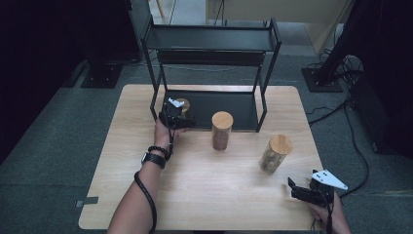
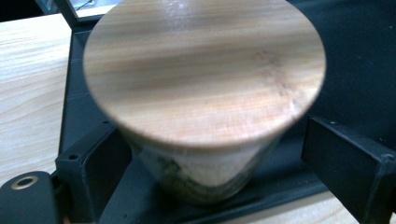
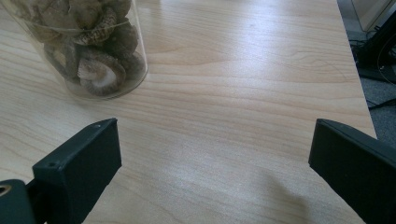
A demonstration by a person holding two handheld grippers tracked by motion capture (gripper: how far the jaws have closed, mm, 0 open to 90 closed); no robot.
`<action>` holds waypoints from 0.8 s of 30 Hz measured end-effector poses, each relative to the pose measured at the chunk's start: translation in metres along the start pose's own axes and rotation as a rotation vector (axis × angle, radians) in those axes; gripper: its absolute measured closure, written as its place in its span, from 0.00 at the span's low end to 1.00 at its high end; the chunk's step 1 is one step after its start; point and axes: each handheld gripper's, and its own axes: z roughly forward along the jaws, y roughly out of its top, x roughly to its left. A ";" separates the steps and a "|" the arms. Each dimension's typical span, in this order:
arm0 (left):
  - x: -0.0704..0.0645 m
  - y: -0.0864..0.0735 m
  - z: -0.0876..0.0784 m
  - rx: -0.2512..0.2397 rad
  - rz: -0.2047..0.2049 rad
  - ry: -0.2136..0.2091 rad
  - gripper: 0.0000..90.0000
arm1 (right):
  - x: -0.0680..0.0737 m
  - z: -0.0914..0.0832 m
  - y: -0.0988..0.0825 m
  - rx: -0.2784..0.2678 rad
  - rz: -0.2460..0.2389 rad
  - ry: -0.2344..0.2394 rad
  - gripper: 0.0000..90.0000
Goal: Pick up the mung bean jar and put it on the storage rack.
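Observation:
A glass jar with a wooden lid (image 1: 183, 103) stands on the lower shelf (image 1: 234, 105) of a black rack, at its left end. My left gripper (image 1: 176, 119) reaches in from the front, its jaws on either side of that jar. In the left gripper view the lid (image 2: 201, 70) looms close, and the right jaw stands clear of the glass, so the left gripper (image 2: 210, 154) is open around the jar. Near the table's front right corner, my right gripper (image 1: 294, 187) rests open with nothing between its jaws (image 3: 210, 140).
Two more lidded jars stand on the wooden table (image 1: 209, 195): one (image 1: 222, 130) just in front of the rack, another (image 1: 275, 152) to the right, holding dried mushrooms (image 3: 86, 51). The rack's top shelf (image 1: 209, 39) is bare. Cables lie on the floor at right.

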 end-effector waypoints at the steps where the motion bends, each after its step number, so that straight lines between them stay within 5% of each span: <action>1: 0.000 -0.001 -0.002 -0.002 0.000 0.000 0.10 | 0.000 0.000 0.000 -0.001 -0.001 0.000 0.02; 16: 0.000 -0.021 -0.020 -0.033 -0.003 -0.005 0.10 | 0.001 -0.001 0.000 -0.002 0.003 -0.009 0.02; 24: 0.001 -0.035 -0.025 -0.027 -0.006 -0.041 0.10 | 0.001 0.000 0.000 -0.002 -0.002 -0.013 0.02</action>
